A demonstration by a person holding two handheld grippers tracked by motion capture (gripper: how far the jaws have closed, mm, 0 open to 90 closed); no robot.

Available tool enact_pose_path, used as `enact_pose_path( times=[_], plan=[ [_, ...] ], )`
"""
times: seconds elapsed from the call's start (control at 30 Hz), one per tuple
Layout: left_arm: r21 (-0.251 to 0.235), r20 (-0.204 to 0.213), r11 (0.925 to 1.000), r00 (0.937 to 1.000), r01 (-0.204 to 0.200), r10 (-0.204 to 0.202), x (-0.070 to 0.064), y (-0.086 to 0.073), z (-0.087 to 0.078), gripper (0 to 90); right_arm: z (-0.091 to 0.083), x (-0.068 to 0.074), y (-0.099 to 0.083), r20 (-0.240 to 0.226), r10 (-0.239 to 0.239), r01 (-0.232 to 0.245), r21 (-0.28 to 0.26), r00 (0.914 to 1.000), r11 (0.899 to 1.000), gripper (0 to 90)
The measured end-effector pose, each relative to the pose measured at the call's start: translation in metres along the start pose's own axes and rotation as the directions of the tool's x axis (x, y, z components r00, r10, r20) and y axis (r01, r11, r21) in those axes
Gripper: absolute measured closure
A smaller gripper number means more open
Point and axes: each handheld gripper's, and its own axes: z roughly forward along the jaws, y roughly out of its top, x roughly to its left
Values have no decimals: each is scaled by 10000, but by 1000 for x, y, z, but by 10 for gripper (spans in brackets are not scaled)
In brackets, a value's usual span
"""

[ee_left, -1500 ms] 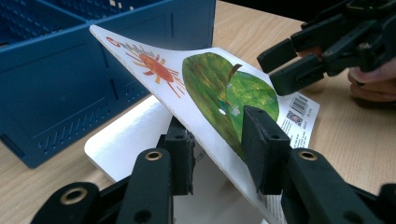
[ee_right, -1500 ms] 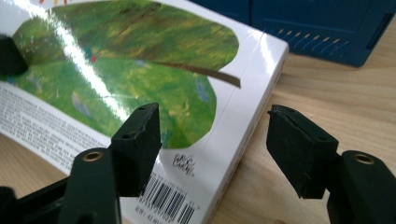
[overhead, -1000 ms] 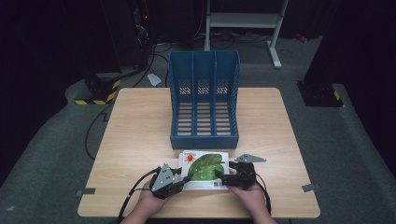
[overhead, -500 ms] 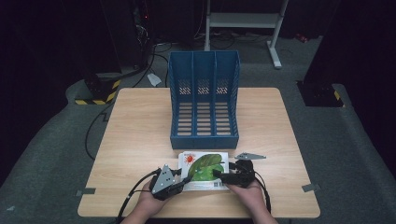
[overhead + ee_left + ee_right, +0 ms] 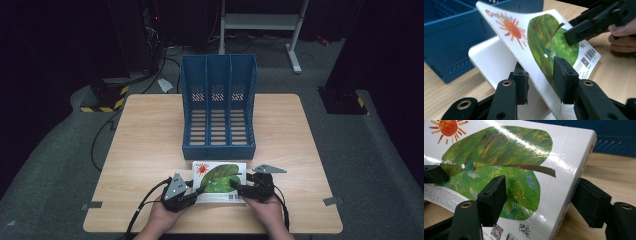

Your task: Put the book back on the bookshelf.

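Note:
A picture book with a green leaf and an orange sun on its cover lies near the table's front edge. My left gripper is at its near left corner. In the left gripper view the front cover is bent up off the white page below, and it runs between my left gripper's two jaws, which stand a little apart. My right gripper is open at the book's right side. One of its jaws is over the cover and the other is outside the spine, as my right gripper straddles that edge.
A blue three-slot file holder stands just behind the book, its open front facing me. The wooden table stretches bare to the left and right of it. A dark floor with cables and a stand lies beyond.
My right gripper has slid left onto the book's right edge. The left gripper and the book have hardly moved.

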Motion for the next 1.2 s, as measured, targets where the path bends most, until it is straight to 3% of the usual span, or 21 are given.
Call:
enact_pose_path(
  times=[0.13, 0.4, 0.67, 0.9, 1.2],
  plan=[
    [-41, -92, 9995, 9994, 319, -320, -1, 1, 0, 646, -5, 3, 1, 238, -240, 246, -262, 9994, 9994, 329],
    [-128, -376, 9992, 9985, 387, -391, 2, 2, 0, 645, -10, 7, 3, 502, -347, 379, -643, 9981, 9972, 375],
    [-163, -625, 9987, 9968, 481, -491, 2, 2, 0, 649, -19, 17, 4, 1098, -1039, 1155, -1058, 9885, 9876, 419],
    [-182, -740, 9992, 9966, 353, -365, 2, 2, 1, 656, -22, 17, 6, 1077, -947, 1082, -1272, 9897, 9860, 432],
    [143, -990, 9997, 9949, -186, 199, -1, 1, 5, 657, -31, 20, 8, 1227, -1023, 1233, -1776, 9872, 9763, 454]
  ],
)
